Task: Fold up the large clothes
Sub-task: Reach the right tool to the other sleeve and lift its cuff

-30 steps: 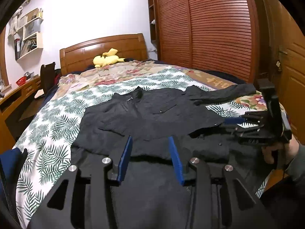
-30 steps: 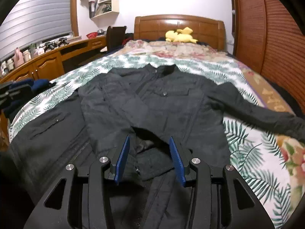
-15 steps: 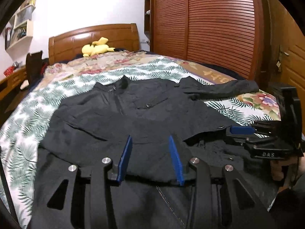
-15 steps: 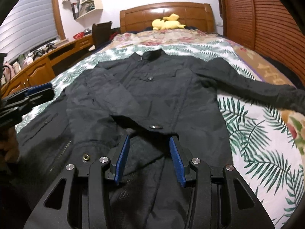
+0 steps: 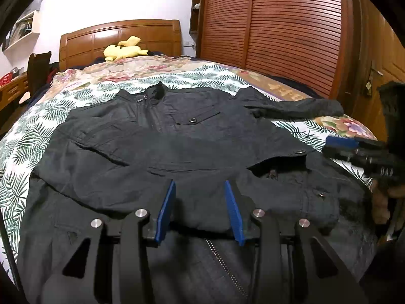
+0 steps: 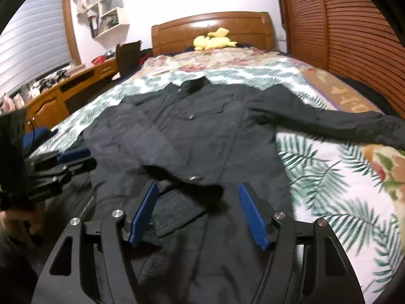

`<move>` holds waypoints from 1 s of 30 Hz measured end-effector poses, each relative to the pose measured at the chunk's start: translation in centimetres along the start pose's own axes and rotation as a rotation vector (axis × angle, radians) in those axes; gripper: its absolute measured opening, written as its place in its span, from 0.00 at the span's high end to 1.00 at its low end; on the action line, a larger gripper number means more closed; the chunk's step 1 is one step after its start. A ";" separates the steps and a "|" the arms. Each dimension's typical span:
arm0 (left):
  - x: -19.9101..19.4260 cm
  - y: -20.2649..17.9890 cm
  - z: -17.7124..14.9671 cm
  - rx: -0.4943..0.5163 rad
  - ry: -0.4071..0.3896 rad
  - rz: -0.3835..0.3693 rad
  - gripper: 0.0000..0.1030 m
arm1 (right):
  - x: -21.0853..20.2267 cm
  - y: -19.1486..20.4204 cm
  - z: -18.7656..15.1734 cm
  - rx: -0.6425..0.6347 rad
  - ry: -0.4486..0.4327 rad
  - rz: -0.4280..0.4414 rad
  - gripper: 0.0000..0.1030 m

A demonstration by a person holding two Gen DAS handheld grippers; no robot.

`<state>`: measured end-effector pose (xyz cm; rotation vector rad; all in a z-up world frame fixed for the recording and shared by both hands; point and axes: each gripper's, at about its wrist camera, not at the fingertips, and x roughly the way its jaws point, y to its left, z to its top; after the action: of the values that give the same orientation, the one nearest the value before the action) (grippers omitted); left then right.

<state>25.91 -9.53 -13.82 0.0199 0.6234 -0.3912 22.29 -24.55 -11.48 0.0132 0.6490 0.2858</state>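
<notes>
Left wrist view shows a bed (image 5: 30, 116) with a leaf-print cover, and a black jacket (image 5: 177, 136) spread front-up across it, collar toward the headboard. One sleeve (image 5: 298, 109) lies stretched out toward the wardrobe side; the other side of the jacket looks already turned in over the chest. The hem end is bunched and doubled near both grippers. The left gripper (image 5: 200, 207) hovers low over that hem, jaws partly apart, nothing pinched between the blue pads. In the right wrist view, the right gripper (image 6: 197, 212) has just been opening; its jaws stand wide over the hem fold, with cloth below but not gripped. This appears to be a release after laying a fold. Next likely needs a reach to the outstretched sleeve, taking it near the cuff and carrying it across the chest.
</notes>
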 end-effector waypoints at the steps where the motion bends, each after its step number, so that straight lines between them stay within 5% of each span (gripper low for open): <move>1: 0.0 0.0 0.0 0.000 -0.001 0.001 0.62 | -0.4 -0.4 0.5 -0.008 -0.003 -0.023 0.34; 6: -0.3 -0.3 -0.1 0.013 -0.012 0.014 0.62 | -1.8 -4.4 3.5 -0.025 -0.002 -0.135 0.34; 19: -0.3 -0.5 -0.3 0.027 -0.018 0.027 0.62 | -2.4 -23.5 7.5 0.131 0.060 -0.540 0.33; 30: -0.1 -0.4 -0.4 0.034 -0.009 0.029 0.62 | -2.1 -32.2 7.3 0.355 0.121 -0.643 0.33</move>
<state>25.47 -9.80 -14.00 0.0595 0.6071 -0.3734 33.36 -55.51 -7.65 0.1251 0.7827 -0.4537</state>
